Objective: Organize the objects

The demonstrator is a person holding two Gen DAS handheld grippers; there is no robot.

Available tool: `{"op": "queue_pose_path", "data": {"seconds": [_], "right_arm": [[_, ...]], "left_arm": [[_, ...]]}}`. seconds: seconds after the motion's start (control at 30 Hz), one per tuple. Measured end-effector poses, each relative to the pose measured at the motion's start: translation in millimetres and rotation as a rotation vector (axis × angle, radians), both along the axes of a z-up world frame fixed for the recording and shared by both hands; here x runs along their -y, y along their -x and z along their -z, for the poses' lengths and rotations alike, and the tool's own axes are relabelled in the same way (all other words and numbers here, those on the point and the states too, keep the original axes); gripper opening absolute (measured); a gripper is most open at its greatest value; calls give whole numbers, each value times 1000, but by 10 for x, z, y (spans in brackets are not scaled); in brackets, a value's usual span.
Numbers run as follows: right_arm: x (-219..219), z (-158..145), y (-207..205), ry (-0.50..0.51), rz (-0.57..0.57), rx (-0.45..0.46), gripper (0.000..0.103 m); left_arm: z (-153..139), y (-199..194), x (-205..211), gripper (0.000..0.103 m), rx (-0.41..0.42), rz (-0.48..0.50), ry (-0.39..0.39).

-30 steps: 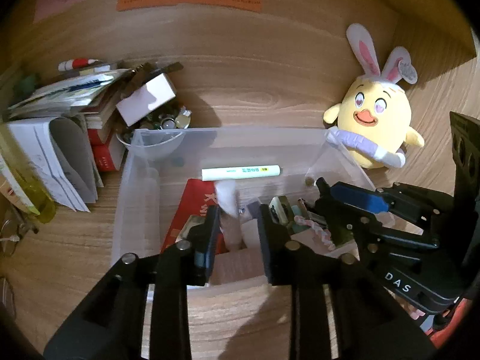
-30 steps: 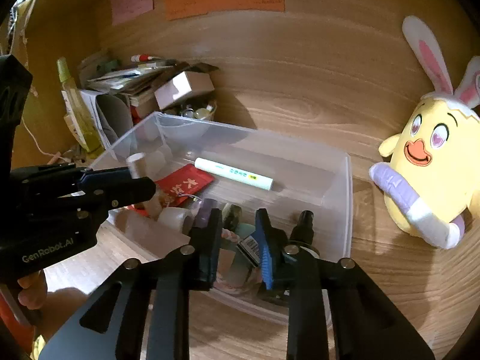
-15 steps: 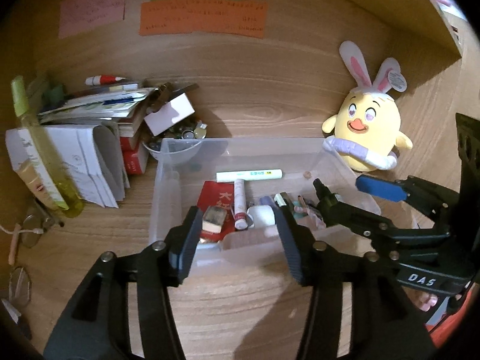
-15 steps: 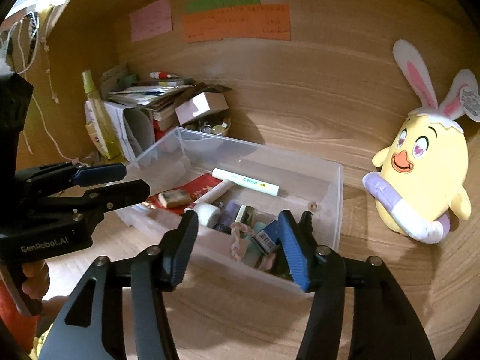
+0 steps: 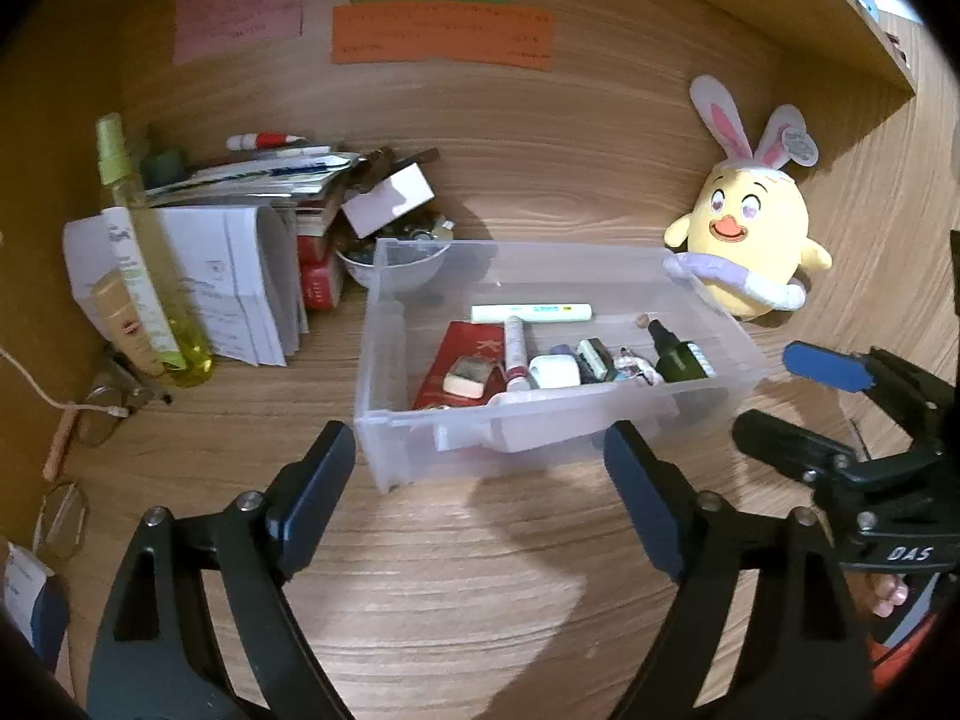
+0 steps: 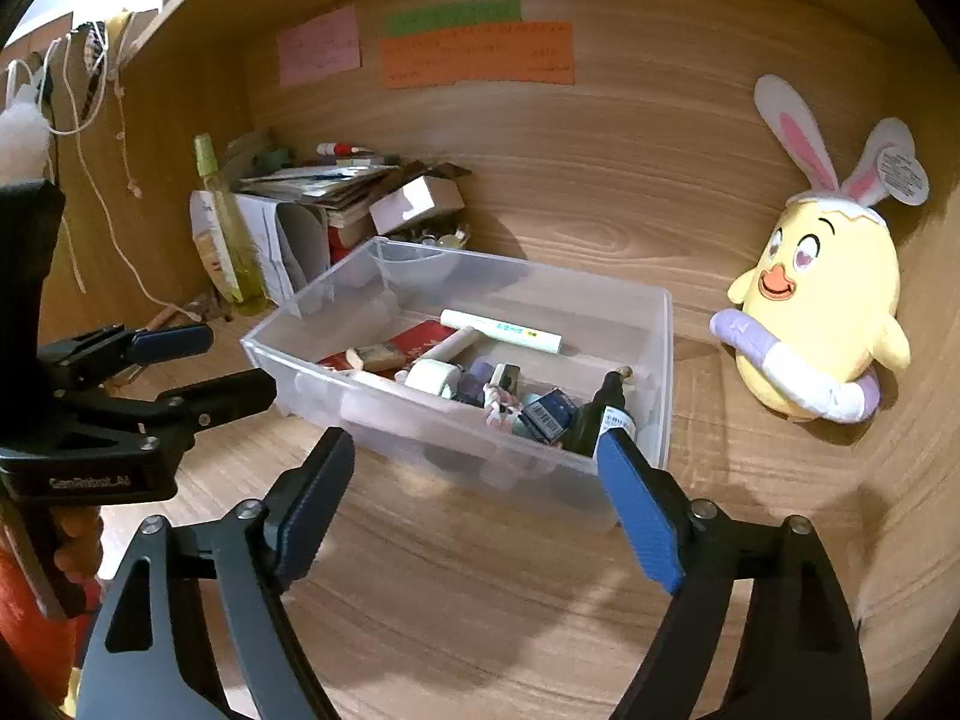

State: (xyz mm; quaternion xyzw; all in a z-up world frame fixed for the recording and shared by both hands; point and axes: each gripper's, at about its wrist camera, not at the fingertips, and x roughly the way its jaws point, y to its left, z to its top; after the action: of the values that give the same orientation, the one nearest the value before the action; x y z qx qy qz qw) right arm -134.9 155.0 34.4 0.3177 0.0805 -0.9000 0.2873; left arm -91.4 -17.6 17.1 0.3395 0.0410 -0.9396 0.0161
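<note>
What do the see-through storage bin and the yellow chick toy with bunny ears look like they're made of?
The see-through storage bin looks like clear, slightly frosted rigid plastic: its contents show through the walls. The yellow chick toy with bunny ears seems soft plush fabric, matte and fuzzy, with a paper tag.
</note>
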Motion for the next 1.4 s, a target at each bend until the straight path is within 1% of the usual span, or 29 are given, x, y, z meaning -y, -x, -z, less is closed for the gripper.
{"op": "queue_pose_path", "data": {"seconds": [0.07, 0.17, 0.57, 1.0, 1.4], "right_arm": [[-9, 10, -43, -2, 0, -4, 83], [-17, 36, -124, -21, 8, -16, 83], [-79, 109, -311, 4, 26, 4, 84], [-102, 129, -291, 5, 38, 15, 84], [-118, 125, -280, 8, 40, 19, 84]], "left_arm": [[14, -50, -18, 90, -4, 1, 13], [51, -123, -51, 93, -5, 10, 20], [175, -265, -141, 94, 7, 34, 23], [201, -284, -134, 94, 12, 34, 9], [198, -273, -183, 94, 9, 39, 11]]}}
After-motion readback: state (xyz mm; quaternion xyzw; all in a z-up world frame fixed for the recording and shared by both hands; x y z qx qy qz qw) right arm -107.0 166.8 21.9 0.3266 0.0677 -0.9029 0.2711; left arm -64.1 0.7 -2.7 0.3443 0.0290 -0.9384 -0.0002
